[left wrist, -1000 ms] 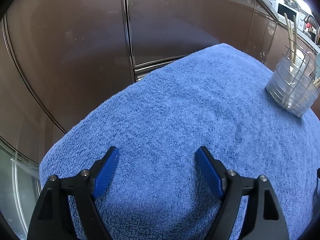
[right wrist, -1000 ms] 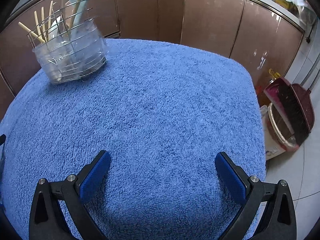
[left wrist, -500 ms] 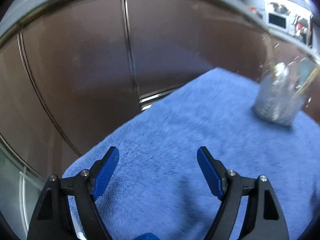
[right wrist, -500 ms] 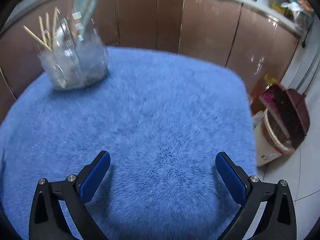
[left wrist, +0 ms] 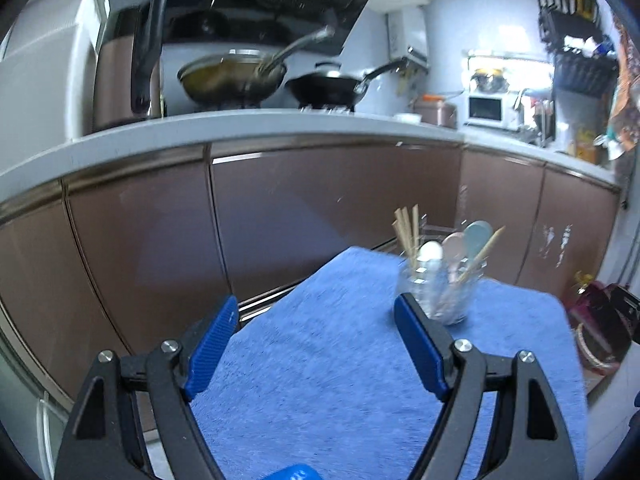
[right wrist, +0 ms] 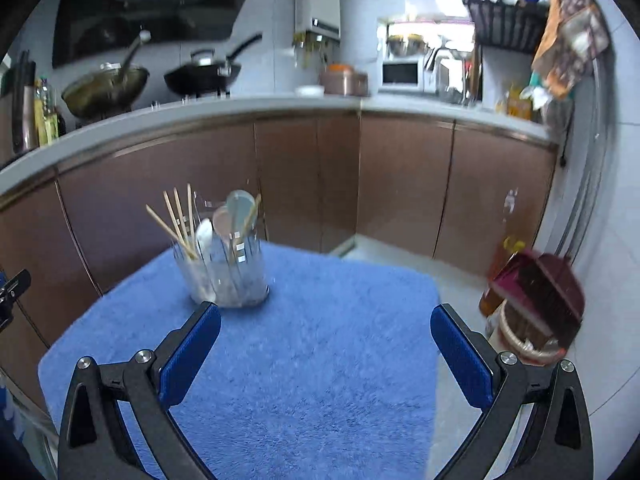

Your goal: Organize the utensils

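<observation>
A clear utensil holder with a wire frame [right wrist: 224,268] stands upright at the far left of the blue towel [right wrist: 300,360]. It holds wooden chopsticks [right wrist: 180,220] and pale spoons [right wrist: 236,212]. It also shows in the left wrist view [left wrist: 440,288], at the far right of the towel [left wrist: 340,360], with chopsticks [left wrist: 406,226] and spoons [left wrist: 464,242]. My left gripper [left wrist: 316,344] is open and empty, raised above the towel's near left part. My right gripper [right wrist: 326,348] is open wide and empty, raised above the towel, nearer than the holder.
Brown cabinet doors [right wrist: 400,184] under a grey counter [right wrist: 240,108] run behind the table. Two pans [left wrist: 280,76] sit on the stove. A microwave [right wrist: 402,74] stands at the back. A dark red dustpan and brush [right wrist: 536,292] rest on a bin on the floor at the right.
Both grippers have lifted and tilted up, so the counter and stove have come into view and the holder looks farther off. Both stay open and empty.
</observation>
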Action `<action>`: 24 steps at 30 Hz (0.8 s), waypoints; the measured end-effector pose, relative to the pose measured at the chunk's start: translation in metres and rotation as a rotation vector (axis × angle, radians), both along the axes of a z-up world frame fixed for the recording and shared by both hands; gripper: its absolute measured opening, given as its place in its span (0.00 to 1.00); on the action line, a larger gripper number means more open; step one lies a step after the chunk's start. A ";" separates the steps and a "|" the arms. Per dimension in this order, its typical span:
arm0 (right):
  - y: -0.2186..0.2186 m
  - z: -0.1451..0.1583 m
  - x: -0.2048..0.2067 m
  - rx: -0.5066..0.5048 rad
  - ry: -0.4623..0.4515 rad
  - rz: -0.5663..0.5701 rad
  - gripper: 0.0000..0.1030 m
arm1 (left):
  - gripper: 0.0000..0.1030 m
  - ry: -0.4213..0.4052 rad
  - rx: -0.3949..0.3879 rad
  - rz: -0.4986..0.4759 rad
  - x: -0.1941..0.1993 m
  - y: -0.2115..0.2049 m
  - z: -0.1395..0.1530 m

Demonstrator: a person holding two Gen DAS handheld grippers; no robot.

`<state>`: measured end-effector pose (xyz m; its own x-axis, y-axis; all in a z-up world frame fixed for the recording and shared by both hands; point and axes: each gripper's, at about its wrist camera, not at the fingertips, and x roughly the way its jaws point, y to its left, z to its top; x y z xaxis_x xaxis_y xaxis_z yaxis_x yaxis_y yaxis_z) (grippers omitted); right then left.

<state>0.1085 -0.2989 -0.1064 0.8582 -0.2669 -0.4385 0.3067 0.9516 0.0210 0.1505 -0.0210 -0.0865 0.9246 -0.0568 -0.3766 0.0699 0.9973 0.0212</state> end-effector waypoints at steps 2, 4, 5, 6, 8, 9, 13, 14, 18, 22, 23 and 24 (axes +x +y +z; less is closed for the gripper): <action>0.004 0.009 -0.008 -0.010 -0.023 -0.005 1.00 | 0.77 -0.023 -0.006 -0.017 -0.010 0.000 0.010; 0.009 0.017 -0.015 -0.020 -0.048 -0.008 1.00 | 0.77 -0.039 -0.012 -0.028 -0.019 -0.001 0.018; 0.011 0.020 -0.019 -0.026 -0.056 -0.007 1.00 | 0.77 -0.049 -0.017 -0.033 -0.024 0.000 0.021; 0.014 0.023 -0.021 -0.033 -0.062 -0.005 1.00 | 0.77 -0.061 -0.021 -0.038 -0.028 0.001 0.026; 0.020 0.029 -0.026 -0.048 -0.073 0.001 1.00 | 0.77 -0.077 -0.021 -0.044 -0.035 0.002 0.031; 0.022 0.030 -0.028 -0.052 -0.079 0.005 1.00 | 0.77 -0.085 -0.019 -0.045 -0.038 0.002 0.033; 0.031 0.034 -0.034 -0.058 -0.095 0.019 1.00 | 0.77 -0.109 -0.020 -0.052 -0.049 0.005 0.040; 0.033 0.037 -0.036 -0.060 -0.100 0.021 1.00 | 0.77 -0.113 -0.021 -0.053 -0.052 0.006 0.041; 0.039 0.042 -0.043 -0.076 -0.118 0.025 1.00 | 0.77 -0.132 -0.020 -0.054 -0.059 0.008 0.046; 0.042 0.045 -0.049 -0.085 -0.128 0.026 1.00 | 0.77 -0.144 -0.018 -0.059 -0.066 0.008 0.048; 0.042 0.046 -0.050 -0.086 -0.131 0.025 1.00 | 0.77 -0.149 -0.017 -0.058 -0.068 0.009 0.048; 0.043 0.047 -0.052 -0.089 -0.133 0.024 1.00 | 0.77 -0.154 -0.016 -0.058 -0.070 0.009 0.049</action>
